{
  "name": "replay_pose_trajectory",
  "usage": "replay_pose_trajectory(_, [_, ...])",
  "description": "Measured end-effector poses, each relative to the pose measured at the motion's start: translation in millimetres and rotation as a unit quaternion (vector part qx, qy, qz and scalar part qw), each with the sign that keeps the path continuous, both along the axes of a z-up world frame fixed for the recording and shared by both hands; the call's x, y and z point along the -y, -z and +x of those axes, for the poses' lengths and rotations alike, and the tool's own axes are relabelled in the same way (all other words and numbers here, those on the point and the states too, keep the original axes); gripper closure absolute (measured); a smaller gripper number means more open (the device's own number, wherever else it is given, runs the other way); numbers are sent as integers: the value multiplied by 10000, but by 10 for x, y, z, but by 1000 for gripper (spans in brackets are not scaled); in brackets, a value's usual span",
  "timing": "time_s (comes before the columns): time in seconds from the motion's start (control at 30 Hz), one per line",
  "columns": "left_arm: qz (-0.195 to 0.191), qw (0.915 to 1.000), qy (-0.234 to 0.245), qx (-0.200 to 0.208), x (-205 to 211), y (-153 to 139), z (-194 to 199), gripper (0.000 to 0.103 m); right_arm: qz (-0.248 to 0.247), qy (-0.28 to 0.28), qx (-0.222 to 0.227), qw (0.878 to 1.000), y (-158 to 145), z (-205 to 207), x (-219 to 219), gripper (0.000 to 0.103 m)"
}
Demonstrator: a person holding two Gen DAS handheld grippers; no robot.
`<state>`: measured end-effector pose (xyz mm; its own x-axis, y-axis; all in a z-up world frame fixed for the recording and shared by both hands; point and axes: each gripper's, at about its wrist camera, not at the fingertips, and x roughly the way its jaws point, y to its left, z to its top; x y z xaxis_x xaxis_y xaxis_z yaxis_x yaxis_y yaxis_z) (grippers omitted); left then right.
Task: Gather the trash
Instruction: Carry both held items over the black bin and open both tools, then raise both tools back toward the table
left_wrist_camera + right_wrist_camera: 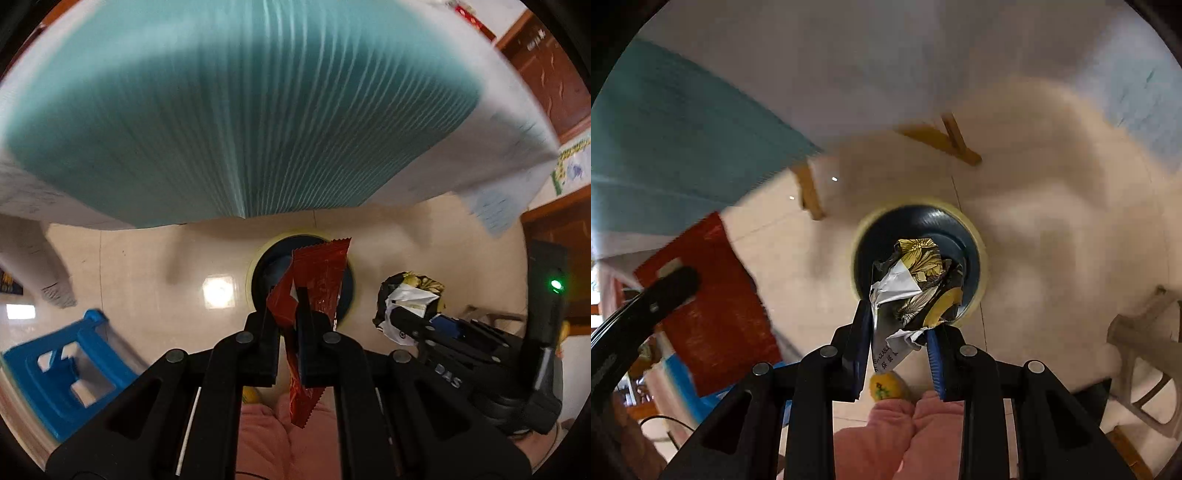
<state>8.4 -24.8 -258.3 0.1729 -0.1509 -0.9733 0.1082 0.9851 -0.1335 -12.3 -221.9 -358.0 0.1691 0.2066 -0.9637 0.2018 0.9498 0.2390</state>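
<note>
Table fills the upper half of the left wrist view, its teal cloth hanging down toward the pale tile floor; a blue plastic stool stands at eight o'clock. Below both tools sits the bin, a dark round mouth with a cream rim, at the middle of each view — the place both pieces of trash should end up.

In the right wrist view the right gripper points steeply down with its jaws part-way open, pads pressed on a crumpled black-and-gold foil bag whose silver lining shows. The bag hangs over the bin mouth, toward its six o'clock edge. The left gripper is clamped almost fully closed on a flat red wrapper, which stands up past the fingertips; from the left wrist view its top overlaps the bin opening, though the lower rim sits close by.

Judging from this, the step is the drop. It would go best with each tool carried a little further toward twelve o'clock, so the trash hangs over the dark middle and not the rim — light foil drifts. Opening the jaws wide and low over the mouth should keep the thin wrapper from clinging to a pad or sliding out onto the tiles.
</note>
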Motion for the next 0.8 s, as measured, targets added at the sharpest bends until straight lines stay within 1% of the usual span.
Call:
replay_pose_trajectory(0.07, [32,10000,55,33,31,238,24,98,-67,31,-11,10000,272,70,15,73])
replay_pose_trajectory(0.1, [38,9999,72,81,45,375,22,98,-69,46,-29,10000,407,84,40,71])
replay_pose_trajectory(0.13, [48,9999,84,105,61,465,28,97,-35,84,-70,9999,535,97,70,67])
replay_pose_trajectory(0.2, [105,9998,161,85,97,679,33,86,9,179,-108,9998,691,143,126,65])
replay_pose_trajectory(0.27, [170,9996,186,118,118,835,31,55,77,221,-114,9997,827,143,174,60])
replay_pose_trajectory(0.3, [153,9996,165,183,112,892,26,47,98,237,-126,9996,853,137,201,51])
replay_pose_trajectory(0.33, [144,9995,157,218,134,937,35,37,127,268,-100,9995,884,116,227,46])
replay_pose_trajectory(0.37, [138,9995,157,246,149,977,37,32,150,293,-68,9994,879,154,238,45])
replay_pose_trajectory(0.4, [141,9994,164,266,146,1004,27,29,164,310,-58,9994,853,225,195,43])
replay_pose_trajectory(0.5, [222,9991,155,325,115,1037,1,28,190,334,-58,9992,826,223,149,42])
replay_pose_trajectory(0.57, [225,9991,122,333,93,1007,-16,28,184,347,-31,9992,748,204,128,42])
replay_pose_trajectory(0.63, [200,9993,102,299,51,947,-11,28,177,378,8,9991,586,183,55,42])
replay_pose_trajectory(0.67, [193,9993,93,294,29,904,-16,28,171,380,18,9991,443,172,1,42])
replay_pose_trajectory(0.7, [189,9993,79,297,10,846,-30,28,163,382,31,9991,381,213,-24,42])
replay_pose_trajectory(0.8, [156,9995,42,282,-45,614,-77,28,115,402,105,9991,49,111,-60,42])
